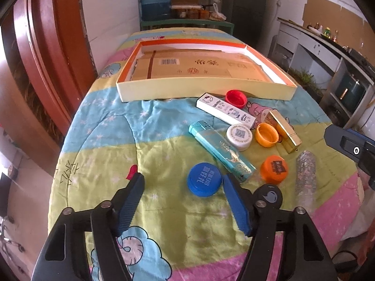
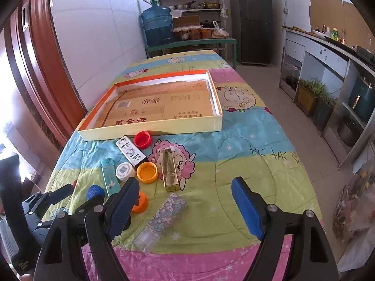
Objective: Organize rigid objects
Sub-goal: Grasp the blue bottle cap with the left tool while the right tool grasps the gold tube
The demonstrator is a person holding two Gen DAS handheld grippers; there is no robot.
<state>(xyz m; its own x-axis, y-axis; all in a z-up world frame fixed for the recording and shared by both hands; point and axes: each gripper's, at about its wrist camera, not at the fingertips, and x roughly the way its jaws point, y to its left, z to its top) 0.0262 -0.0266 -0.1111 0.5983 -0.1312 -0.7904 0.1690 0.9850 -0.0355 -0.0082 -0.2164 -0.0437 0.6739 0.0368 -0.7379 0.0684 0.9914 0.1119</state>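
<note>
1. Caps, lighters and small boxes lie scattered on the quilt-covered worktop (image 2: 246, 154), all in front of the shallow tray (image 1: 206, 91), which holds only flat cardboard.
2. Left gripper (image 1: 182, 201) hovers low over the quilt with its fingers (image 1: 130, 201) spread wide and grasping nothing.
3. Blue cap (image 1: 204, 179) lies just ahead of the left fingers, between their tips and nearer the right-hand one, almost touching it.
4. Teal lighter (image 1: 220, 151) lies slantwise just beyond the blue cap; the white cap (image 1: 239, 137) sits beside its far end, with the open orange cap (image 1: 267, 134) next to that.
5. White box (image 1: 226, 111) and red cap (image 1: 236, 98) lie closest to the tray's near wall.
6. Gold box (image 1: 284, 131) lies to the right of the open orange cap.
7. Printed orange cap (image 1: 274, 169) sits right of the teal lighter's near end, partly hidden behind the left finger in the right wrist view.
8. Right gripper (image 2: 182, 201) is also released, fingers (image 2: 247, 207) far apart and empty.
9. Floral lighter (image 2: 161, 221) lies on the quilt between the right fingers, nearer the left one, touching neither.
</note>
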